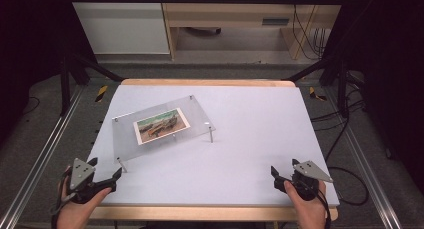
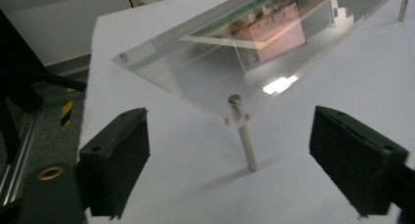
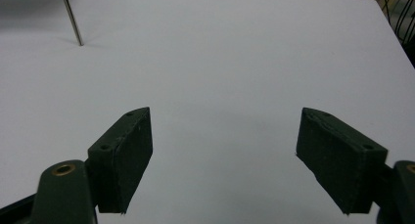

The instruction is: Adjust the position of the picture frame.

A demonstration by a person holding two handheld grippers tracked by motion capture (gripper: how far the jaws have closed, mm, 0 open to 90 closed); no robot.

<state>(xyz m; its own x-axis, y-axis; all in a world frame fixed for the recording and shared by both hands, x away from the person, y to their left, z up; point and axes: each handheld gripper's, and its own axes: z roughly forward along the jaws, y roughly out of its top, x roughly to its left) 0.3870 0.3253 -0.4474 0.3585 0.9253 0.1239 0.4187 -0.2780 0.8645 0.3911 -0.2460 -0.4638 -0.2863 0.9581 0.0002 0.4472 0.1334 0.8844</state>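
The person's left hand [image 1: 75, 206] rests at the near left corner of the table [image 1: 250, 139], holding the left gripper [image 1: 106, 173] aimed toward the clear plate. Its jaws stand wide apart with nothing between them, hanging just short of the plate's nearest metal leg [image 2: 243, 136]. The right hand [image 1: 305, 206] sits at the near right edge, and the right gripper [image 1: 282, 174] likewise gapes wide over bare tabletop, touching nothing. The clear acrylic plate [image 1: 200, 120] stands on thin legs left of the table's centre, with a picture card [image 1: 161, 125] lying at its middle.
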